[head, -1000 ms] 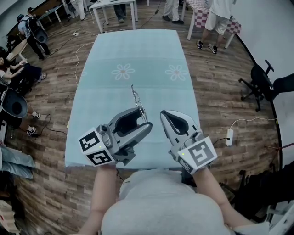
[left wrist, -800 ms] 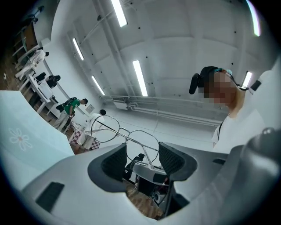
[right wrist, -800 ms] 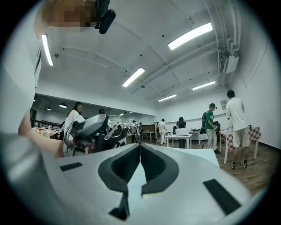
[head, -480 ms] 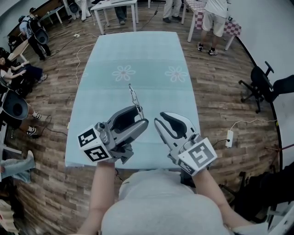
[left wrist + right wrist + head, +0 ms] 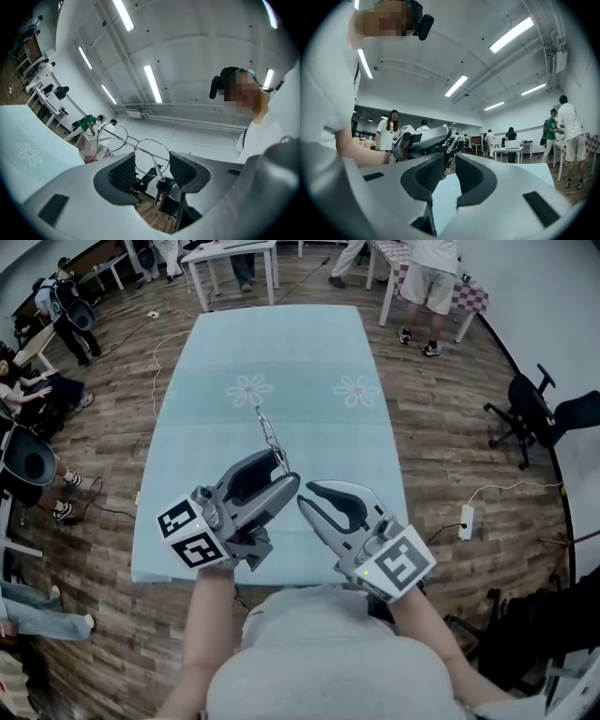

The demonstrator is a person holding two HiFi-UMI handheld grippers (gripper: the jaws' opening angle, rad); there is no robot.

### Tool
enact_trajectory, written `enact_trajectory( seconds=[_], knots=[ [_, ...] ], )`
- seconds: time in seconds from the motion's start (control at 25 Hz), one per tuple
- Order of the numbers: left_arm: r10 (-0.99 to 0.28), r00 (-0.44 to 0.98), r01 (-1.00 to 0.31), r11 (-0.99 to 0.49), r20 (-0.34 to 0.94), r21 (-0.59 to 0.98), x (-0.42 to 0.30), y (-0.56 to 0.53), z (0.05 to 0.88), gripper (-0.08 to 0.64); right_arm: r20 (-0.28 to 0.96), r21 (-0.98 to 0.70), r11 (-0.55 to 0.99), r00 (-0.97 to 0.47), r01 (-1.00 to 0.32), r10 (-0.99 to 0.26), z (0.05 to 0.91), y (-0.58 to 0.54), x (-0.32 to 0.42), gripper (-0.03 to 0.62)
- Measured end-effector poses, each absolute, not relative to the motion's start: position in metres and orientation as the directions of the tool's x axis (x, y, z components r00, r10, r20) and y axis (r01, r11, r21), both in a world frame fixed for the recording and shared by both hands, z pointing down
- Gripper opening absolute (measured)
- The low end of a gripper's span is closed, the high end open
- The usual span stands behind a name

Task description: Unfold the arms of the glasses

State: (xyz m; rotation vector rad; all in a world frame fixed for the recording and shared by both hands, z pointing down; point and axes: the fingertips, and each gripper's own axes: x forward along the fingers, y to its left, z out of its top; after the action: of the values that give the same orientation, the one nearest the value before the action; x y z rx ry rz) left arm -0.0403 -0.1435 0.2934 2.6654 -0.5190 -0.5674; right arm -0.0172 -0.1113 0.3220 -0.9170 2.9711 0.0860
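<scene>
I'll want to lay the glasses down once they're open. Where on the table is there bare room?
The whole blue cloth is bare: the far half beyond the two flower prints, and both side strips. Only the near middle is crowded, where the left gripper holds the glasses above it and the right gripper, jaws just opening on nothing, hangs alongside.

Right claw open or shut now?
Open: right claw jaws stand apart, having just been opening, with nothing between them.
</scene>
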Motion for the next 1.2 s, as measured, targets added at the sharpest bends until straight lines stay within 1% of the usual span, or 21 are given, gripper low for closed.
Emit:
enact_trajectory(
  seconds=[0.28, 0.32, 0.36, 0.88, 1.2],
  knots=[
    [-0.428, 0.846, -0.278, -0.863, -0.318, 0.423, -0.039, -0.145, 0.292, 0.238, -0.036, 0.061, 0.822, -0.824, -0.567, -0.565, 0.318, -0.115, -0.028, 0.06],
    [-0.428, 0.846, -0.278, -0.863, -0.318, 0.422, -0.038, -0.145, 0.292, 0.236, -0.038, 0.069, 0.819, -0.822, -0.569, -0.568, 0.317, -0.115, -0.029, 0.05],
    [-0.428, 0.846, -0.278, -0.863, -0.319, 0.422, -0.038, -0.145, 0.292, 0.238, -0.04, 0.076, 0.817, -0.821, -0.571, -0.57, 0.317, -0.116, -0.03, 0.025],
    [-0.419, 0.847, -0.265, -0.867, -0.329, 0.422, -0.038, -0.143, 0.293, 0.236, -0.042, 0.075, 0.808, -0.811, -0.585, -0.583, 0.316, -0.117, -0.023, 0.023],
    [-0.409, 0.85, -0.255, -0.871, -0.332, 0.42, -0.038, -0.141, 0.291, 0.236, -0.039, 0.071, 0.782, -0.785, -0.62, -0.619, 0.316, -0.123, -0.009, 0.021]
  ],
)
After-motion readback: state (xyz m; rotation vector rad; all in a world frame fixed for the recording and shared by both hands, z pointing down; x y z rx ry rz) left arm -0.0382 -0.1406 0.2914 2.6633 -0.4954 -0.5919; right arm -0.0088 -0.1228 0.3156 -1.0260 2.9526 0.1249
